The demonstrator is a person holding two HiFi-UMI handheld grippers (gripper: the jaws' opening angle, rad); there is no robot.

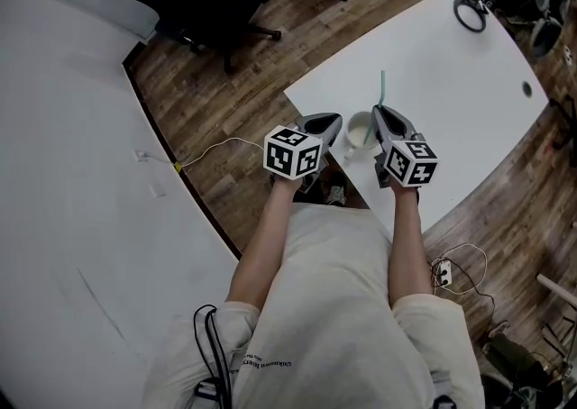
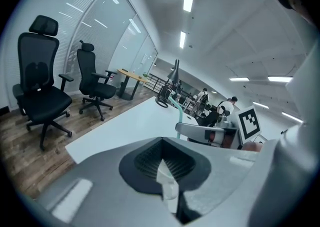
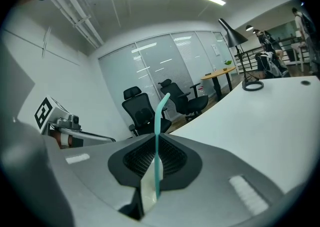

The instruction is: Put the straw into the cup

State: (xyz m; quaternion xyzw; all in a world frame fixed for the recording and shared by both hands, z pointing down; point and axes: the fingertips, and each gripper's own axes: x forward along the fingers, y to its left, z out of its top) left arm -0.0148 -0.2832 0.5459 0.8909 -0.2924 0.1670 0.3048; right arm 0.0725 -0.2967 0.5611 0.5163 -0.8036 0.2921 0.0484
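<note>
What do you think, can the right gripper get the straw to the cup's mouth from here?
Probably yes: the right gripper, shut on the straw, sits beside the cup, whose mouth has nothing over it, while the left gripper appears to pinch its rim.

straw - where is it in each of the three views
Head view: straw upright, upper middle, rising from the right gripper beside the cup.
Left gripper view: thin, just right of centre, over the table.
Right gripper view: dead centre, clamped between the fingers.
Shared landmark: black ring on the white table.
</note>
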